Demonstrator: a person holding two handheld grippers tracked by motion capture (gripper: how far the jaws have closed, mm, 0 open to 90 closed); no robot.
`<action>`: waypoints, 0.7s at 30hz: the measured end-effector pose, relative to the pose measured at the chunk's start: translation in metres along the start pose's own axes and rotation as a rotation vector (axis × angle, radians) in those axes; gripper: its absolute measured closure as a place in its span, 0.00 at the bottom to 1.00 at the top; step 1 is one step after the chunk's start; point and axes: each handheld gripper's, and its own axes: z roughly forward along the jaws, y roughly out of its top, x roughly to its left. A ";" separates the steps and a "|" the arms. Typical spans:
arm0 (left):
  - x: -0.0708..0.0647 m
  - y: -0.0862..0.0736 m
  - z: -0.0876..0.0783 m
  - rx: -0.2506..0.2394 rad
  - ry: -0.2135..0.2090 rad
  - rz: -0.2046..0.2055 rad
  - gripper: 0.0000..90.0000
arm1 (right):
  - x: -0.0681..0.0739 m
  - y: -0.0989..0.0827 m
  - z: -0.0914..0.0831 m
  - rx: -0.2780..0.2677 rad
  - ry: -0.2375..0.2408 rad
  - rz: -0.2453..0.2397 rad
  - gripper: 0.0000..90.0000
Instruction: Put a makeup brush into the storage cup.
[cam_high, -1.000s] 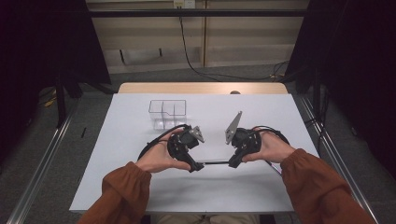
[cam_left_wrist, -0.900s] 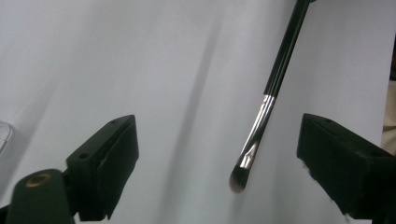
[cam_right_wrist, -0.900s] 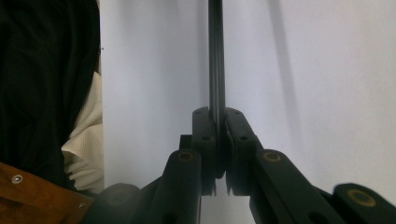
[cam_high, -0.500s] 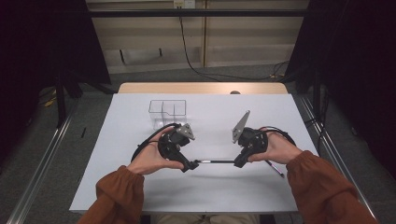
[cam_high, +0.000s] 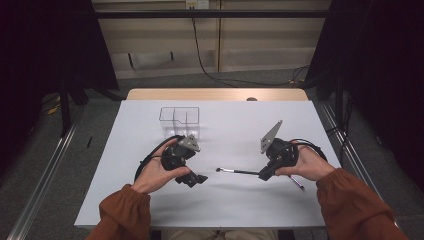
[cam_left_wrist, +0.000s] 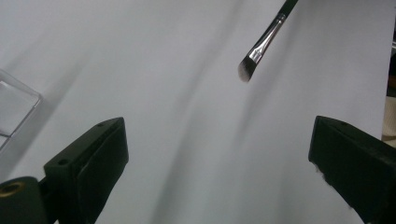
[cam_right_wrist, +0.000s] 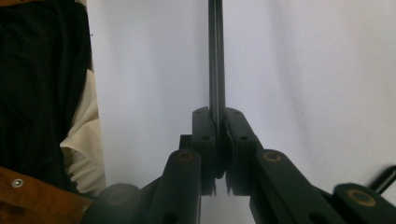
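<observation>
One slim makeup brush (cam_high: 239, 172) is the thing in hand: a black handle, a silver ferrule and a small angled tuft of bristles. It is held roughly level just above the white table (cam_high: 225, 125), with the bristle end pointing toward the person's left. The right gripper (cam_high: 263, 175) has its jaws pressed together on the handle; in the right gripper view the black shaft (cam_right_wrist: 215, 56) runs straight up from between the two closed pads. In the left gripper view the bristle tip (cam_left_wrist: 247, 70) hangs free over the tabletop, ahead of the jaws and apart from both.

The left gripper (cam_high: 196, 179) sits near the brush tip but clear of it. Its jaws have just been opening and now stand spread wide, with nothing between them.

Behind the left hand (cam_high: 156, 172), a clear plastic organizer (cam_high: 179, 117) with divided compartments stands on the table, well apart from the brush. A second thin stick, purple at the tip (cam_high: 297, 183), lies on the table just beside the right hand (cam_high: 305, 165).
</observation>
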 end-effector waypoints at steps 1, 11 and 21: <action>0.000 -0.001 -0.001 0.000 0.003 0.000 0.05 | 0.000 -0.002 0.000 -0.001 0.000 0.004 0.94; 0.000 -0.013 -0.011 -0.053 0.044 -0.020 0.07 | 0.000 -0.019 -0.004 -0.037 -0.017 0.048 0.94; 0.004 -0.028 -0.018 -0.118 0.072 -0.087 0.08 | 0.001 -0.029 -0.001 -0.179 -0.051 0.104 0.94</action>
